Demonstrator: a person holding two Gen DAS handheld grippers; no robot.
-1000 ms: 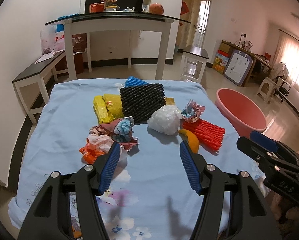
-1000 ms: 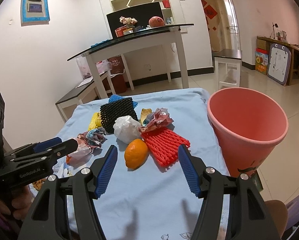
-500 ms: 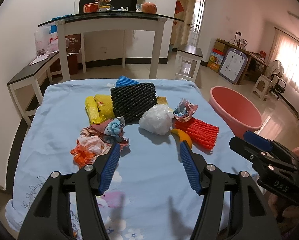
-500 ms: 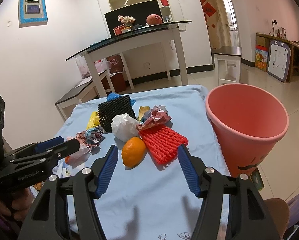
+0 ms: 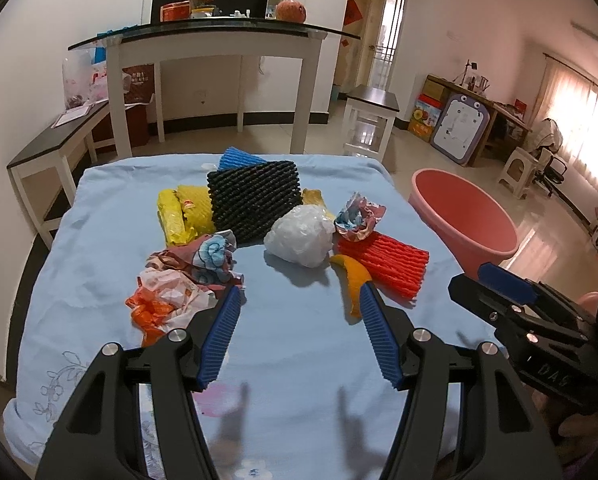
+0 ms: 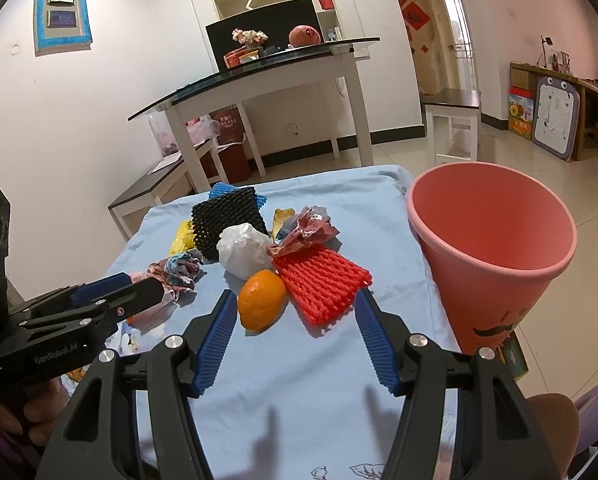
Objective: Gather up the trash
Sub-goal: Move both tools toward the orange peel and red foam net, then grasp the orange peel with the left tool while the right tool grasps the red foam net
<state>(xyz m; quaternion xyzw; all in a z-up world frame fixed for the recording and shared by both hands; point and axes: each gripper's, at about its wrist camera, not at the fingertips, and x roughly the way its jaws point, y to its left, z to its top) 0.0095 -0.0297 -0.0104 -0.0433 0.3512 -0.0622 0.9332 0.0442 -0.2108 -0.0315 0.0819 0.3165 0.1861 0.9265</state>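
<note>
Trash lies on a blue tablecloth [image 5: 299, 360]: a black foam net [image 5: 255, 198], a white plastic bag [image 5: 301, 236], a red foam net [image 5: 383, 262], an orange peel [image 5: 353, 280], yellow wrappers [image 5: 183, 212], and crumpled paper [image 5: 179, 292]. A pink bin [image 6: 491, 248] stands at the table's right edge. My left gripper [image 5: 299, 320] is open and empty, just short of the pile. My right gripper [image 6: 293, 322] is open and empty, with the orange peel [image 6: 261, 298] and the red net [image 6: 321, 280] just ahead of its fingertips.
A white glass-topped table [image 5: 219, 40] and a low bench [image 5: 55, 144] stand beyond the tablecloth. A white stool [image 5: 373, 116] stands on the tiled floor to the right. The right gripper also shows in the left wrist view [image 5: 511, 304].
Both grippers have pulled back and risen a little, so the pile looks slightly farther. Both stay open and the trash has not moved.
</note>
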